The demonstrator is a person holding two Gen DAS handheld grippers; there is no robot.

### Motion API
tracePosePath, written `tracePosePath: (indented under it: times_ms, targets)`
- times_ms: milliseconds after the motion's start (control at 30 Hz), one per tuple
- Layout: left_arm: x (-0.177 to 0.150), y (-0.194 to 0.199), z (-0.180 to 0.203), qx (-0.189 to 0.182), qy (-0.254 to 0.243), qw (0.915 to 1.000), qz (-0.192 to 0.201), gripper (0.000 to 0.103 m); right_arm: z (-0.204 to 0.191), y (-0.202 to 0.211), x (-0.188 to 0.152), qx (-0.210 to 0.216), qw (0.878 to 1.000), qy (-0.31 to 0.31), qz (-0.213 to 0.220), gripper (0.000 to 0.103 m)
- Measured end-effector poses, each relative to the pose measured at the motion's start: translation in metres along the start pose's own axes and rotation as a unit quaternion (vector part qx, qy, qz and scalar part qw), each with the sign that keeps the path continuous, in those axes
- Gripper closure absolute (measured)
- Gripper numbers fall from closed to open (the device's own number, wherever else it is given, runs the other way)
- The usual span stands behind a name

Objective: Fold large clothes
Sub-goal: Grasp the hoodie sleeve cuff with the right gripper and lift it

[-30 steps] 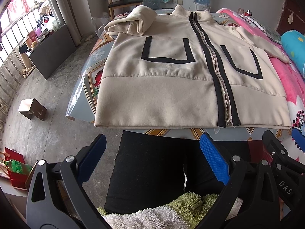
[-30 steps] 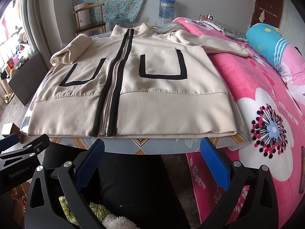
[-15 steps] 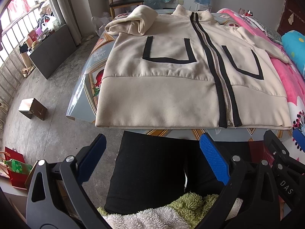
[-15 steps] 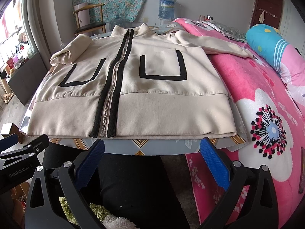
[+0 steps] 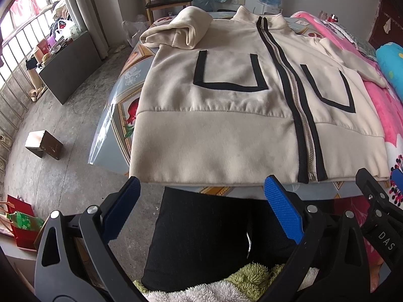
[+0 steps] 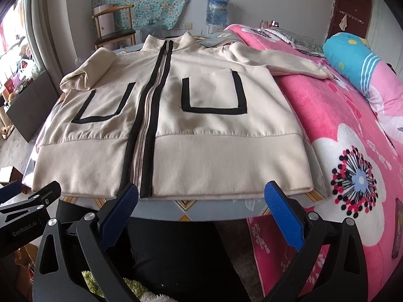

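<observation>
A cream zip jacket (image 5: 226, 125) (image 6: 176, 130) with black trim and two U-shaped pocket outlines lies front-up on a table (image 5: 118, 115) (image 6: 201, 206). One sleeve (image 5: 181, 30) is bunched by the left shoulder. The other sleeve (image 6: 282, 63) stretches out onto the pink bed. My left gripper (image 5: 201, 196) hangs open just short of the hem, left of the zip's lower end. My right gripper (image 6: 201, 196) is open too, at the hem right of the zip. Neither holds or touches the cloth.
A pink flowered bed (image 6: 352, 151) adjoins the table on the right, with a blue pillow (image 6: 352, 58). A wooden chair (image 5: 166, 0) and water bottle (image 6: 216, 10) stand behind. A small box (image 5: 44, 144) sits on the concrete floor at left. A person's dark-clad legs (image 5: 201, 239) are below.
Both grippers have moved slightly forward toward the jacket's hem, so the jacket looks a little closer. The jaws stay open and the jacket has not moved.
</observation>
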State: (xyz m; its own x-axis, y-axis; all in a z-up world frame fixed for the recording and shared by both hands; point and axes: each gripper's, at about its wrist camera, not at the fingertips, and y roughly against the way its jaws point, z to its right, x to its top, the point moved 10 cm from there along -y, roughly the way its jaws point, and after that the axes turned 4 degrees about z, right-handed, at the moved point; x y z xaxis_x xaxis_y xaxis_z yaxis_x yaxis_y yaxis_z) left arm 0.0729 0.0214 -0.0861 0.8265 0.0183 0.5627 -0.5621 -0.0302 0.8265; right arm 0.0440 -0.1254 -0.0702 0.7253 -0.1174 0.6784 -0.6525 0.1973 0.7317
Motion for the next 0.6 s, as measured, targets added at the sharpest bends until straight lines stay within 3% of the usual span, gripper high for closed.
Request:
tracePosePath:
  times_ms: [400,500,600]
  targets:
    - [0.031,-0.033,-0.018,0.001,0.011,0.9998,-0.014,0.008,-0.017,-0.014,0.056,-0.045,0.997,0.054,0.024,0.005]
    - [0.045,-0.048,-0.032,0.002,0.015,0.9997,-0.018,0.008,-0.029,-0.019,0.081,-0.027,0.996,0.072,0.034,0.005]
    - [0.063,-0.061,-0.049,0.008,0.025,0.9996,-0.011,0.008,-0.05,-0.021,0.116,0.024,0.994,0.087,0.057,0.005]
